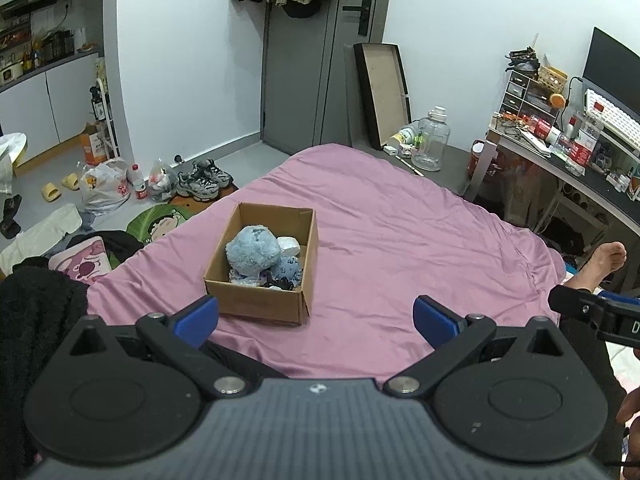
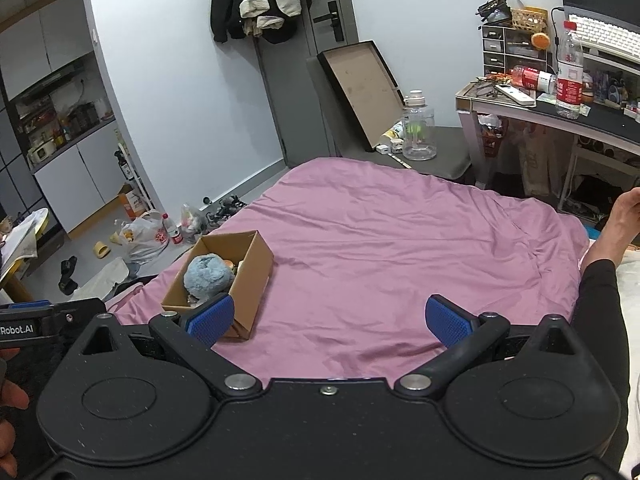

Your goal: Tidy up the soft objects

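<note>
Both views are evenly and fairly brightly lit by soft, cool indoor light with no visible lamp. Shadows are faint: a soft one lies beside the cardboard box [image 1: 262, 280] on the pink bed sheet [image 1: 400, 240], and folds in the sheet shade gently. Fisheye distortion bends the door [image 1: 320, 60] and walls toward the dark corners. Focus is sharp throughout, with slight grain and no glare
</note>
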Available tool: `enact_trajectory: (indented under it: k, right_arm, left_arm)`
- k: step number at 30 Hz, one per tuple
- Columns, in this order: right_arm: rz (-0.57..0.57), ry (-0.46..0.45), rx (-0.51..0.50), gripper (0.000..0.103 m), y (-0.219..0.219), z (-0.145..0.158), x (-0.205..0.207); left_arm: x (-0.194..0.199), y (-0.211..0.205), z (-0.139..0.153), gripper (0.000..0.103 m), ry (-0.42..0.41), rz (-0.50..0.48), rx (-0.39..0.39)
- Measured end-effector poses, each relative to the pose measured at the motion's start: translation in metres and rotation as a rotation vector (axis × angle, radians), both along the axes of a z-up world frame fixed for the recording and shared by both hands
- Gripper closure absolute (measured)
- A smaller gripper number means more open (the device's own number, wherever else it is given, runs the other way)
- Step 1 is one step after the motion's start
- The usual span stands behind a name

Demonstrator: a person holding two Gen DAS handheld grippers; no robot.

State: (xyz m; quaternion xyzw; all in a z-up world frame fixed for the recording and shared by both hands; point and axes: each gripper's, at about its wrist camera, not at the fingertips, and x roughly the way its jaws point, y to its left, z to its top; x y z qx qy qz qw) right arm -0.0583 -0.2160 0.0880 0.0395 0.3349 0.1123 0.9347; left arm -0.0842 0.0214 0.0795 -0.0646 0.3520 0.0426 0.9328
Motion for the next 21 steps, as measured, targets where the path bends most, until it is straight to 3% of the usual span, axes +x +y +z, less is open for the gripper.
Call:
enact_trajectory:
  k: [21]
  right_arm:
    - [-0.008,-0.006,-0.043,0.0,0.0071,-0.0041,-0.0004]
  left_arm:
    - [0.0029,0.0016,-0.0017,0.0,-0.001,-0.011,0.024]
